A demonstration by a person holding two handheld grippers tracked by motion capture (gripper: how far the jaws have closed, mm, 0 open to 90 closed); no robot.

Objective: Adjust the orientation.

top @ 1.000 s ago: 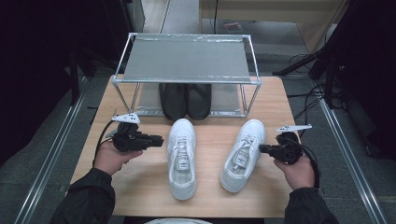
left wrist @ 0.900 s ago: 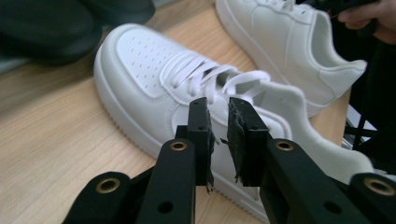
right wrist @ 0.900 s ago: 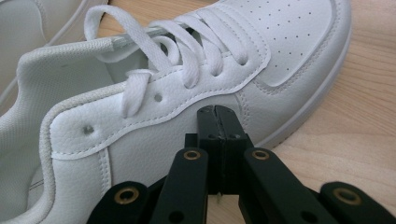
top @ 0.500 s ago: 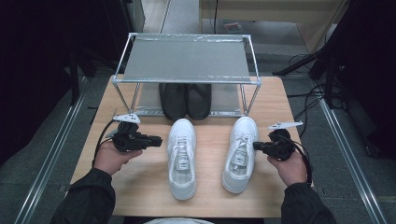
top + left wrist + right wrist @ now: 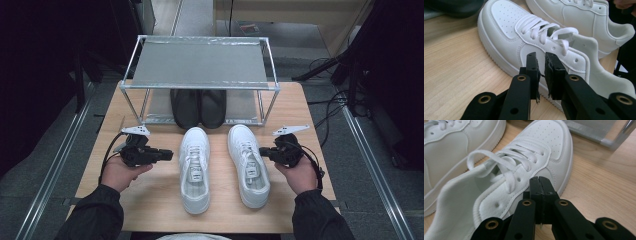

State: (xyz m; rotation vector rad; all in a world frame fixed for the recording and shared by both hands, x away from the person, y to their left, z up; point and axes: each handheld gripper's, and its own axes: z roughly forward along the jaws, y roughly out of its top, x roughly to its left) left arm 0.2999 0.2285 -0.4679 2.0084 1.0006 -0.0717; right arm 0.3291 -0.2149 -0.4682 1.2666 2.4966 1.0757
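White sneakers (image 5: pixel 195 167) lie side by side between the left gripper (image 5: pixel 167 154), jaws barely parted, and the right gripper (image 5: pixel 263 151), jaws pressed together, empty.

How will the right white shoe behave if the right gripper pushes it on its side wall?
The right white shoe probably slides rather than tips: its flat sole rests on the smooth wooden table. Its collar looks soft and may dent. The right gripper, jaws together, sits beside it.
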